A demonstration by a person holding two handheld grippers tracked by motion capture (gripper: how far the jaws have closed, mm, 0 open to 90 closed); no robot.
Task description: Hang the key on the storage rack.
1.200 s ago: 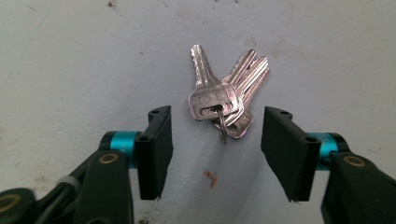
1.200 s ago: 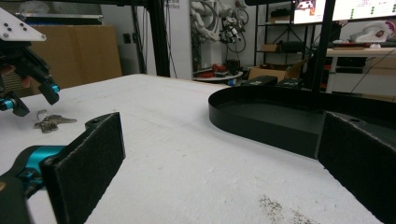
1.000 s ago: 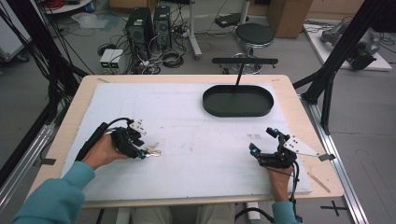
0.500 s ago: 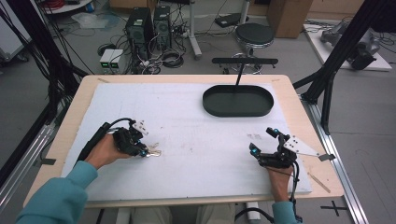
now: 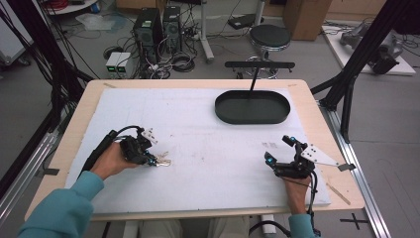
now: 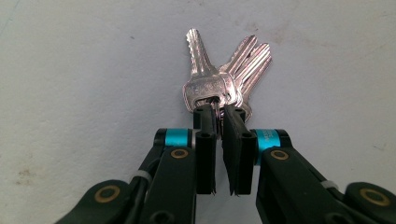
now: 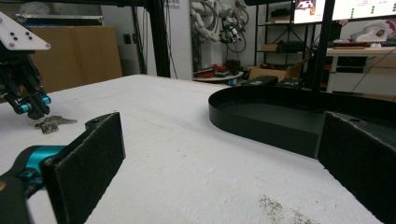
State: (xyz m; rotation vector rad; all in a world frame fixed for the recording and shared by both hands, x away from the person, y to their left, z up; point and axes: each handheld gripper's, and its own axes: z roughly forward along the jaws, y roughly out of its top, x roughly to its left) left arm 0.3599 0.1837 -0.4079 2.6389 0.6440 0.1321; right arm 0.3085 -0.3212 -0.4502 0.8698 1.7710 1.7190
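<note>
Left gripper (image 5: 151, 159) is mine to mind first: its jaws have just been closing, and in the left gripper view they now pinch the ring end of the bunch of keys (image 6: 224, 79), the pads nearly together with the key heads caught between them. Those keys fan out flat on the white mat (image 5: 208, 144), blades pointing away from my jaws, at the mat's left side near my edge of the table. My right gripper (image 5: 280, 151) rests on the mat at the right, well apart from the keys, jaws spread wide with nothing between them. Beyond it, at the far right of the mat, sits the black oval tray (image 5: 285, 113).
</note>
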